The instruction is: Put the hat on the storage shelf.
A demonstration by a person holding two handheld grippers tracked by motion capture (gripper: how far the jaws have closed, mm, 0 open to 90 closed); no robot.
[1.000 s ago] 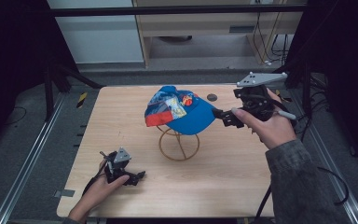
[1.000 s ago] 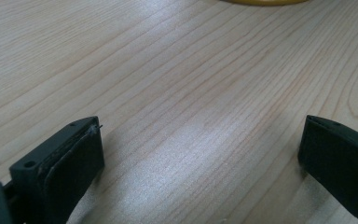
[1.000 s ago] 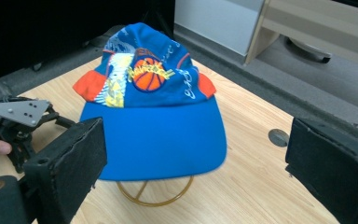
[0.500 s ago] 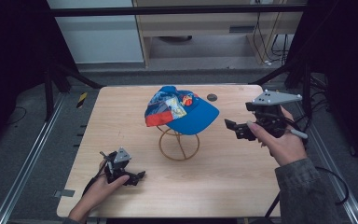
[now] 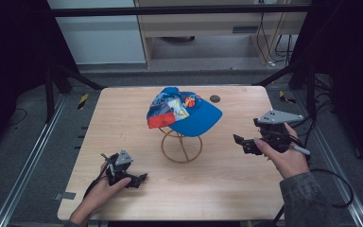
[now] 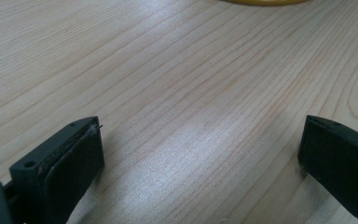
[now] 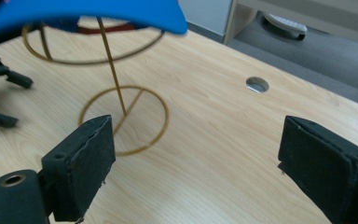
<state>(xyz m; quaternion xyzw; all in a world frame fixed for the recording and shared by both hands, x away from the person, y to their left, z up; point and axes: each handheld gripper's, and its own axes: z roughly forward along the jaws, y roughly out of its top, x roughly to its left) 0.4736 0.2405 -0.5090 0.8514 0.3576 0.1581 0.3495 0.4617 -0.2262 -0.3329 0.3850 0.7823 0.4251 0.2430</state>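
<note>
High view shows the cap (image 5: 184, 111) atop its stand (image 5: 181, 144); both claws, spread wide, grasp nothing.

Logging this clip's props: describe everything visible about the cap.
The baseball cap is bright blue with a stiff-looking blue brim and multicoloured front panels in red, yellow and light blue. It looks like fabric and sits on top of a thin golden wire stand near the table's middle, brim pointing toward the right gripper. Neither gripper touches it.
</note>
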